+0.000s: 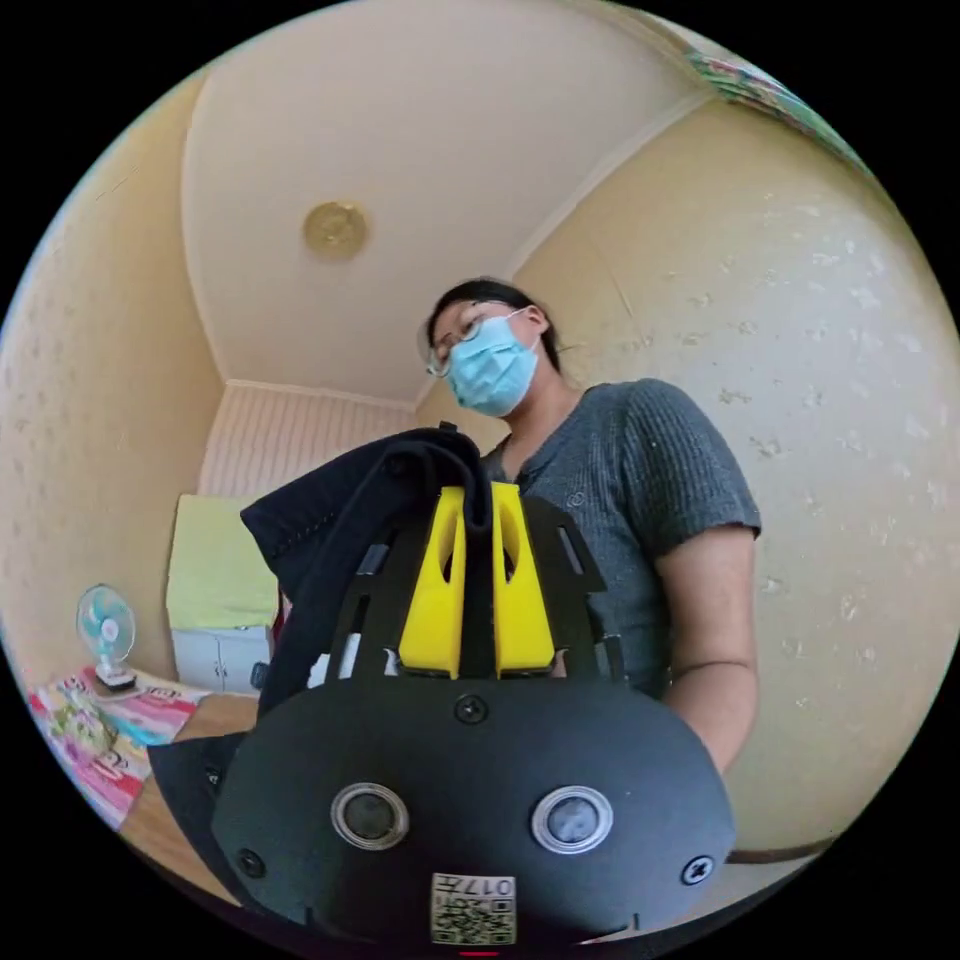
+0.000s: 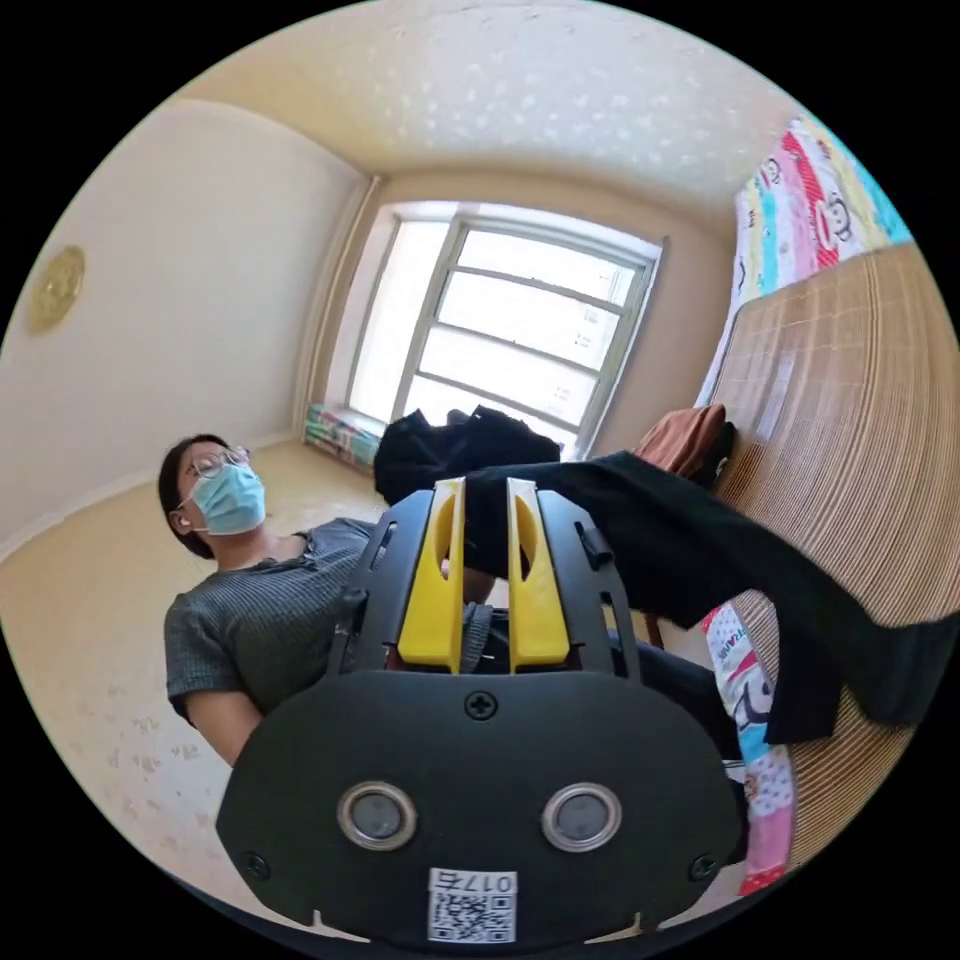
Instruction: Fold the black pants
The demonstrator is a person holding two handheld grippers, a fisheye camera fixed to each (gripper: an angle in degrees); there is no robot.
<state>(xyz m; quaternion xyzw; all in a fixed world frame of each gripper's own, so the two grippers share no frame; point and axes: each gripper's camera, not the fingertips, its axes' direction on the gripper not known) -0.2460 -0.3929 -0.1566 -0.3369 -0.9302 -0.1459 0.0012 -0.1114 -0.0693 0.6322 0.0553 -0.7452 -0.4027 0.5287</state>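
The black pants (image 1: 340,520) are lifted in the air, held by both grippers. In the left gripper view, my left gripper (image 1: 478,495) with yellow jaws is shut on a fold of the dark cloth, which drapes off to the left. In the right gripper view, my right gripper (image 2: 486,490) is shut on another part of the black pants (image 2: 700,560), and the cloth trails to the right and hangs over a woven mat. Both views point up at the person holding the grippers.
A person in a grey top (image 1: 620,480) stands close behind the grippers. A woven bamboo mat (image 2: 860,420) with a patterned cover lies to the right. An orange-brown garment (image 2: 685,440) rests on it. A small fan (image 1: 106,630) stands at the left, and a window (image 2: 510,320) is behind.
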